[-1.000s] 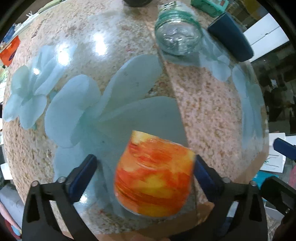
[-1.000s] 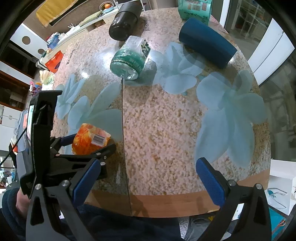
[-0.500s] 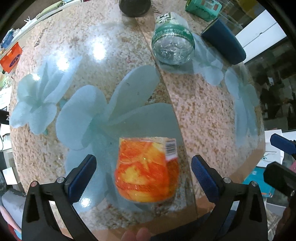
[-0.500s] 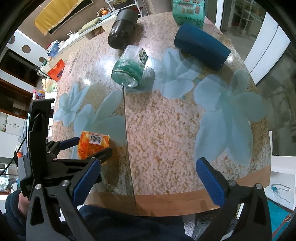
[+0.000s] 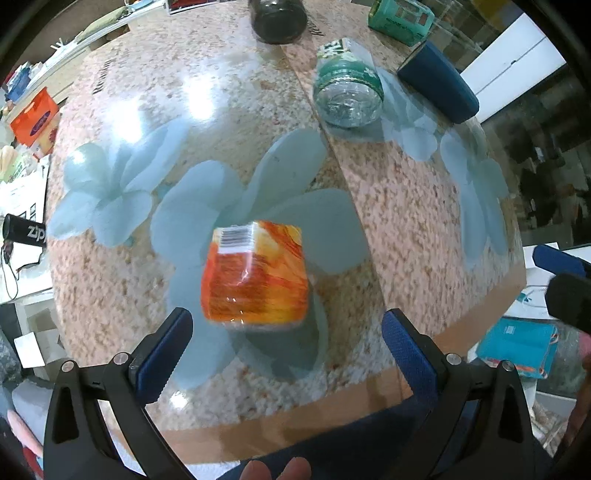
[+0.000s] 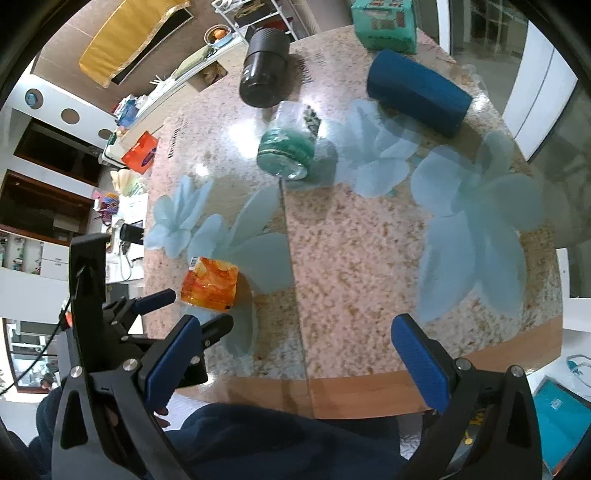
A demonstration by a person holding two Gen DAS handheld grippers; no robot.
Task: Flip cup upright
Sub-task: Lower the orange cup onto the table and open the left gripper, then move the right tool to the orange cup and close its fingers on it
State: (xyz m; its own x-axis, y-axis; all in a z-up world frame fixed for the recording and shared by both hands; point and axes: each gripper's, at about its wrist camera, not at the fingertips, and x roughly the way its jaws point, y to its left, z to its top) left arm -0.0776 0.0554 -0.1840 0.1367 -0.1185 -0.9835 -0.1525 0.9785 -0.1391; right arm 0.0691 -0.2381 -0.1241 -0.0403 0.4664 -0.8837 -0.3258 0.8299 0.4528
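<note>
An orange and yellow glass cup (image 5: 255,273) with a barcode sticker stands on the table near its front edge, free of any gripper. It also shows in the right wrist view (image 6: 209,283). My left gripper (image 5: 288,343) is open, its blue pads behind and on either side of the cup without touching it. It shows in the right wrist view (image 6: 184,306) just short of the cup. My right gripper (image 6: 295,362) is open and empty over the table's front edge, to the right of the cup.
On the speckled table with blue flowers (image 5: 406,206), a clear bottle with a green label (image 5: 347,92) lies at the back, with a dark blue cylinder (image 5: 437,86), a black flask (image 6: 264,72) and a green box (image 6: 384,22) beyond. The wooden front edge (image 6: 332,387) is near.
My left gripper has let go of the cup and drawn back toward the table's front edge. The cup, held tilted a second ago, now stands on the table. The right gripper has risen slightly.
</note>
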